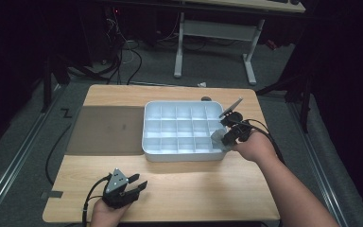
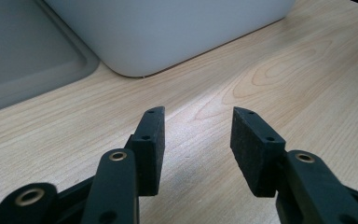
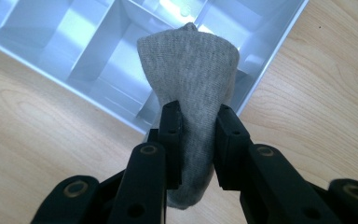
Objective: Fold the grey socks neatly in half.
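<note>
At the tray's (image 1: 179, 126) near right corner, the right gripper (image 1: 223, 137) has its jaws clamped on a grey sock (image 3: 191, 93), which hangs over the tray's corner compartments. The tray is white, with a grid of dividers. Near the table's (image 1: 194, 189) front edge, the left gripper (image 1: 134, 184) rests with its jaws apart, nothing between them.

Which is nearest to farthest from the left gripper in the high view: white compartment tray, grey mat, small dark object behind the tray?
1. Grey rectangular mat, up and left of the left gripper; near tie with 2, too close to call.
2. White plastic compartment tray, up and right.
3. Small dark object, beyond the tray's far rim.
</note>
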A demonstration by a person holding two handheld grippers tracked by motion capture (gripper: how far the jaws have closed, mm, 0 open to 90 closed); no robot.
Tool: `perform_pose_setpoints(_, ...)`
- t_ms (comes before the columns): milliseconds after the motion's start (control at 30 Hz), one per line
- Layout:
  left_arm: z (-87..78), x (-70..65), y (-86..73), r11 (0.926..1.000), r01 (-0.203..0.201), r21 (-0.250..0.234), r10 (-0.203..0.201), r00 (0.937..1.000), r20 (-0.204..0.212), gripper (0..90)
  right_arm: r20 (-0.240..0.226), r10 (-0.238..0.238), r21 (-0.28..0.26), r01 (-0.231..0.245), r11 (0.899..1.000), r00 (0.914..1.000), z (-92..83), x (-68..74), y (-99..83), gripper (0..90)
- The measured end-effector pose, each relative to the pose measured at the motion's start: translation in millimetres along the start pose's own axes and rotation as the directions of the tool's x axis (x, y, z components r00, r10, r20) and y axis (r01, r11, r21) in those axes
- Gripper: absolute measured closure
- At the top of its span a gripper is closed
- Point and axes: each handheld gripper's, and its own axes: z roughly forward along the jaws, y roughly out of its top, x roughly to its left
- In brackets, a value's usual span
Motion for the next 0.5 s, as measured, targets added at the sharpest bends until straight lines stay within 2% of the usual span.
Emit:
perform_pose_setpoints(100, 0.0, 0.2, 0.0, 1.0000, 0.002, -0.002, -0.002, 1.0000, 0.003, 55.9, 0.009, 0.014, 0.023, -0.014, 1.000, 0.9999, 5.9, 0.7, 4.2, 76.6)
perform_pose_setpoints(200, 0.4, -0.4, -0.1, 1.0000, 0.001, 0.000, -0.001, 1.0000, 0.004, 55.8, 0.017, 0.008, 0.032, -0.008, 0.999, 0.9998, 11.6, 0.5, 7.3, 76.6)
perform_pose_setpoints(333, 0.1, -0.4, 0.0, 1.0000, -0.002, 0.001, 0.002, 1.0000, 0.005, 55.8, 0.029, 0.037, 0.048, -0.038, 0.998, 0.9989, 16.8, 0.5, 11.7, 76.6)
perform_pose_setpoints(400, 0.0, 0.2, 0.0, 1.0000, 0.001, -0.001, -0.001, 1.0000, 0.006, 55.7, 0.031, 0.025, 0.054, -0.027, 0.998, 0.9992, 18.4, -0.2, 12.7, 76.6)
perform_pose_setpoints(500, -0.5, 1.6, -0.1, 1.0000, 0.001, 0.001, -0.001, 1.0000, 0.006, 55.7, 0.039, 0.051, 0.077, -0.054, 0.996, 0.9980, 24.6, -1.0, 16.4, 76.5)
